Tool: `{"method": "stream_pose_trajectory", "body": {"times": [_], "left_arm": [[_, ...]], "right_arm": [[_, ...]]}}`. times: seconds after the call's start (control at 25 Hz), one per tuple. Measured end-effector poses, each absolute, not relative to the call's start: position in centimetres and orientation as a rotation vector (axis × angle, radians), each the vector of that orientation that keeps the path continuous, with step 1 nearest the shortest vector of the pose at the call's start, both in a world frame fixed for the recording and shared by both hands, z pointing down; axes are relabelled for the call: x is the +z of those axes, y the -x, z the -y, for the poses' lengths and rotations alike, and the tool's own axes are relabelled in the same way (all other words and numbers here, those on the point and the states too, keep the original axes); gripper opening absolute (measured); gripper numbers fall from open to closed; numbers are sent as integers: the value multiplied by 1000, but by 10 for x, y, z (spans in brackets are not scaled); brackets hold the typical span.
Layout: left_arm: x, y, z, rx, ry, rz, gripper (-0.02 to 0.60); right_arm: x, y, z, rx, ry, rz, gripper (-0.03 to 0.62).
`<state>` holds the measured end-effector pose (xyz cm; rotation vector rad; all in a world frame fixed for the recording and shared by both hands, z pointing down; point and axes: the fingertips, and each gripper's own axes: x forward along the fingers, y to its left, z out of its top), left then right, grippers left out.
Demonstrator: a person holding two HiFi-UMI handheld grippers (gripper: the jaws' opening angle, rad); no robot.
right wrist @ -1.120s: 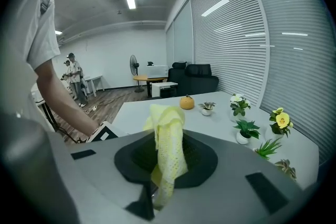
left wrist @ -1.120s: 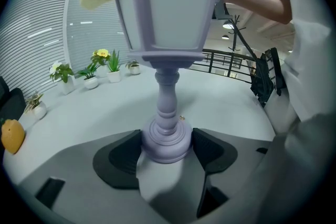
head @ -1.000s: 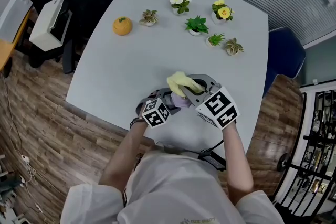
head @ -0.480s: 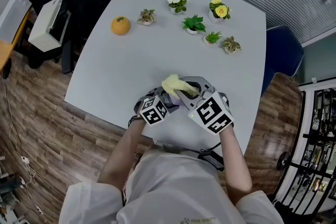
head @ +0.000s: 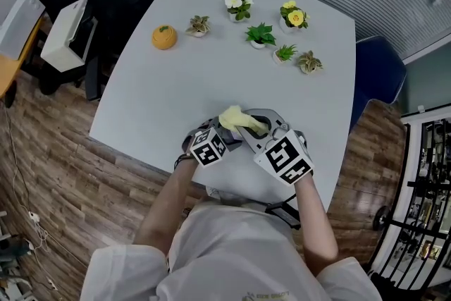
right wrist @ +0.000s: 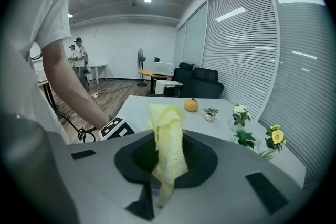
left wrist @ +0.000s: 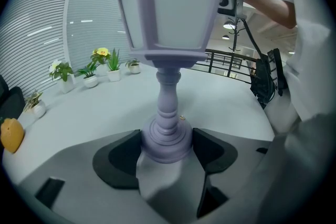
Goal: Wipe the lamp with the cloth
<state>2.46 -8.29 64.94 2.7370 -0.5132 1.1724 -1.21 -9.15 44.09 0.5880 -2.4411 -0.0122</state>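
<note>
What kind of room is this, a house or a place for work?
Most likely an office. There is a big white table with little potted plants, long window blinds, and black armchairs farther back.

I see a pale grey table (head: 176,102) with rounded corners standing on a wooden floor (head: 49,173). Toward its far side sit an orange fruit (head: 164,37) and six small potted plants (head: 260,34), among them a white-flowered pot (head: 239,2) and a yellow-flowered pot (head: 294,15). Near the front edge is the lamp (left wrist: 167,134); I can't tell whether its foot touches the top.
</note>
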Motion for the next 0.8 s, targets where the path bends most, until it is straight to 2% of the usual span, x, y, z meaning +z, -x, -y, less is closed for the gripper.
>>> {"method": "stream_pose_trajectory", "body": {"times": [0.8], "left_arm": [[649,-24,82,1175,-2734,511,302]], "right_arm": [[436,0,69,-18,-611,2457,54]]}}
